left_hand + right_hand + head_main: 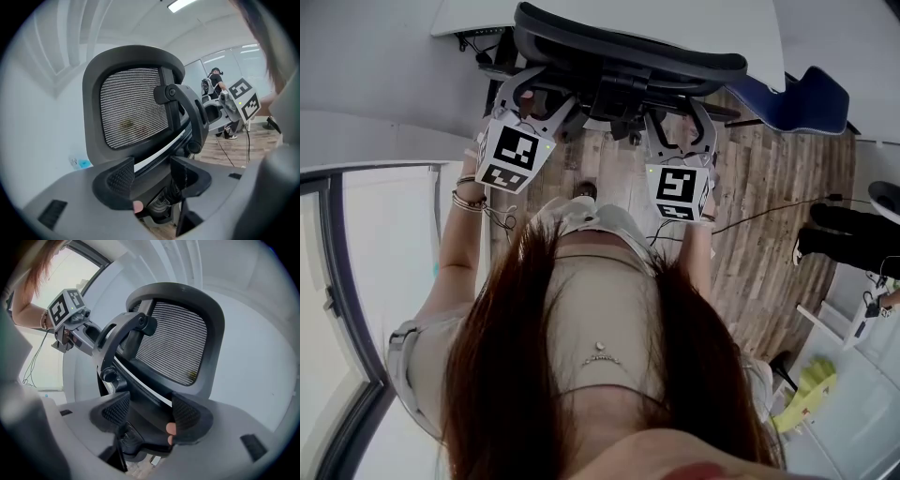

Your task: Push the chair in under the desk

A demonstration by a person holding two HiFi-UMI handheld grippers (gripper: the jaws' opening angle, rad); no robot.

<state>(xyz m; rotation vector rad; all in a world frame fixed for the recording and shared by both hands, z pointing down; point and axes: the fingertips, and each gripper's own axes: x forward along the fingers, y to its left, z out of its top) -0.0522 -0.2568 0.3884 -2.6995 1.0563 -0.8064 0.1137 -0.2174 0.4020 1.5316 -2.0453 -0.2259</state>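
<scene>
In the head view, the black office chair with mesh backrest (628, 56) is standing on the wooden plank floor (769, 206), its back at the edge of the white surface (722, 23). My left gripper (528, 94) and right gripper (680, 127) are reaching at its rear. In the left gripper view, my fingers (123, 176) are standing spread, the backrest's lower frame passing between them. In the right gripper view, the fingers (187, 416) are gaping the same way around that frame.

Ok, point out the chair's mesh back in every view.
Head view: the mesh back is at top centre, seen from above as a dark curved rim.
Left gripper view: mesh back left of centre, facing the camera.
Right gripper view: mesh back right of centre.
Shared landmark: the black bracket behind it.
</scene>
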